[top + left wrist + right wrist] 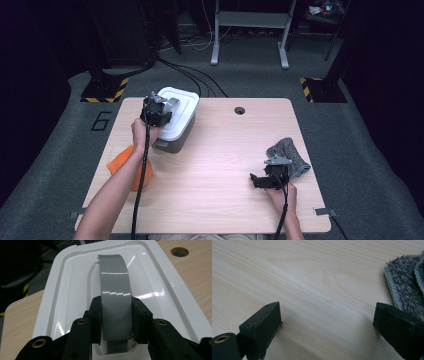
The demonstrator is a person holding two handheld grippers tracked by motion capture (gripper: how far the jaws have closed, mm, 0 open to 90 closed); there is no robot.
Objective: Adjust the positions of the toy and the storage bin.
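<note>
A grey box with a white lid (182, 107) stands at the table's back left. A grey strap handle (115, 287) arches over the lid (72, 290). My left gripper (116, 317) is over the lid's near end, and its two black jaws press on either side of the handle. From above, the left gripper (157, 111) sits on top of the box. My right gripper (267, 179) rests low at the front right, jaws wide apart over bare wood (328, 322), with nothing between them.
A grey fuzzy cloth (290, 155) lies just behind and right of the right gripper, and its edge (407, 290) reaches one jaw. An orange cloth (125, 162) lies under the left forearm. A cable hole (239, 110) is at the back of the wooden table (220, 150).
</note>
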